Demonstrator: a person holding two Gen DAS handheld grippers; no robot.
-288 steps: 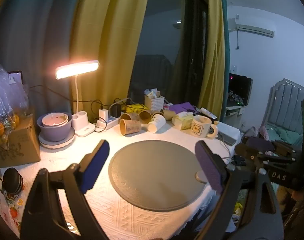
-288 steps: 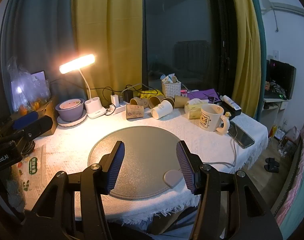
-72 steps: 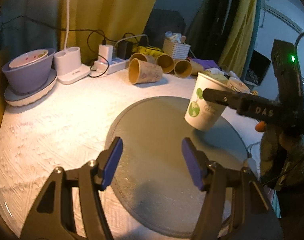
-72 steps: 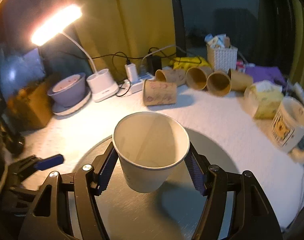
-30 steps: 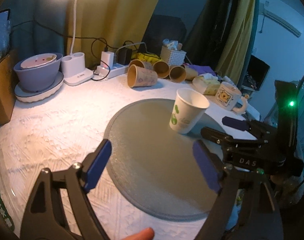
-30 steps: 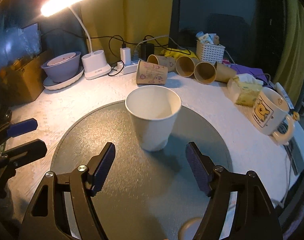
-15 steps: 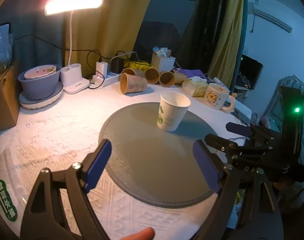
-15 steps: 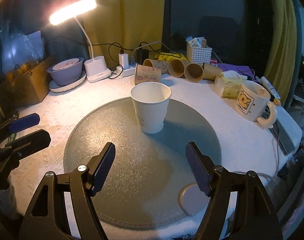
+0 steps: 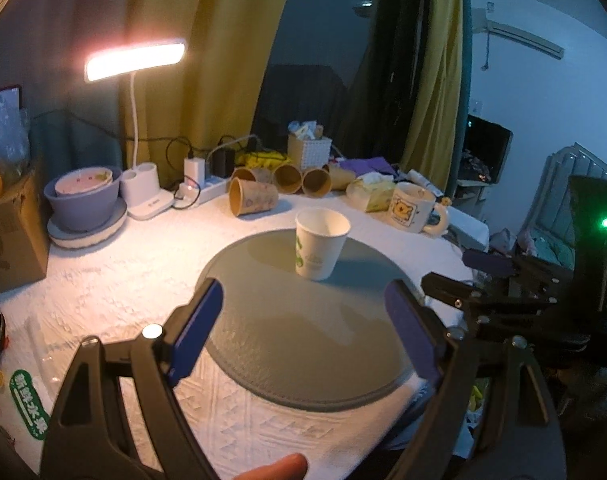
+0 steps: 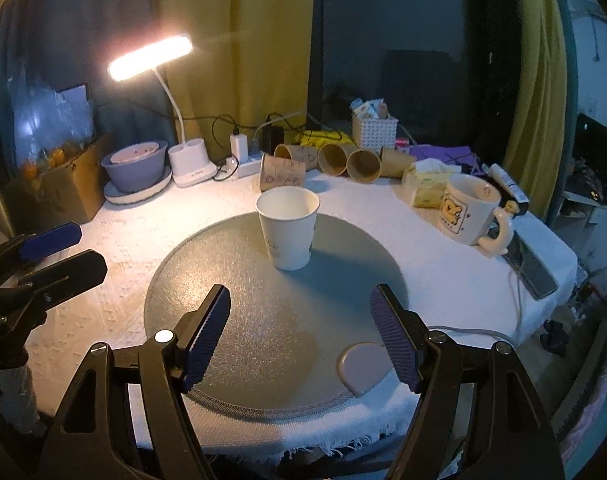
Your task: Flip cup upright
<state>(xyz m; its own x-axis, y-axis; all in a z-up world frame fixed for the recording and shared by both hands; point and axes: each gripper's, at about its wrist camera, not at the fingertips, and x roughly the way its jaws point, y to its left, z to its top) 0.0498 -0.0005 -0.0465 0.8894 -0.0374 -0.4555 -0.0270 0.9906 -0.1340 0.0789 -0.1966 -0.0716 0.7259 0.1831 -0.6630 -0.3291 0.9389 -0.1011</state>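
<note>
The left gripper has its fingers spread wide and holds nothing. The white paper cup stands upright at 12 o'clock on the round gray mat on the table. The right gripper is just as wide and empty, with the cup apart from both.

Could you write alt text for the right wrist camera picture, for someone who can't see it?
A white paper cup stands upright on a round grey mat, mouth up. The right claw hangs open in front of it, apart from it; a lit desk lamp glows behind.
</note>
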